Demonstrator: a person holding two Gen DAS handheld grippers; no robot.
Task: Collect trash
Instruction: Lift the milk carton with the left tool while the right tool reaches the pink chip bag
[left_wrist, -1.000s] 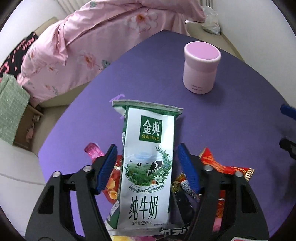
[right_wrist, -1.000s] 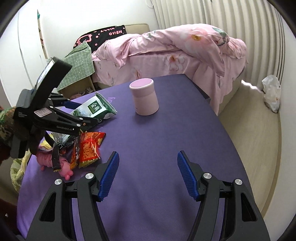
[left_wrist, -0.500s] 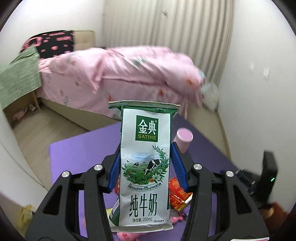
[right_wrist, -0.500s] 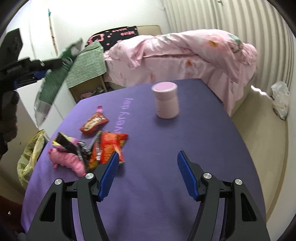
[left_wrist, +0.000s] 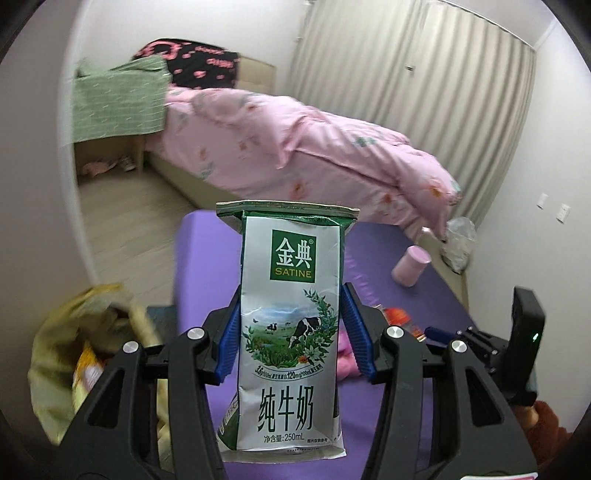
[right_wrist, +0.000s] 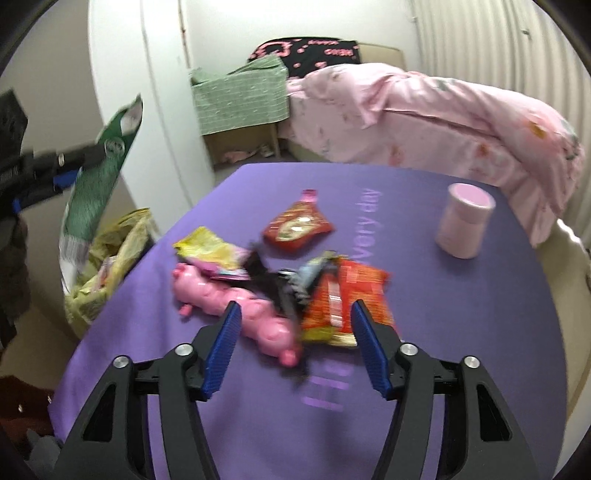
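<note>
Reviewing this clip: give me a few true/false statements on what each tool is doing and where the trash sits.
1. The left tool grips the milk carton. True.
2. The right tool holds a red wrapper. False: it is open and empty, above the wrappers.
3. The pink cup stands upright on the purple table. True.
4. The yellow bag lies on the table. False: it sits beside it, lower down.

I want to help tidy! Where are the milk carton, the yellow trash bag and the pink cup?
milk carton (left_wrist: 291, 332), left wrist view, front label.
yellow trash bag (right_wrist: 110, 258), right wrist view, crumpled side.
pink cup (right_wrist: 463, 225), right wrist view, side wall.
</note>
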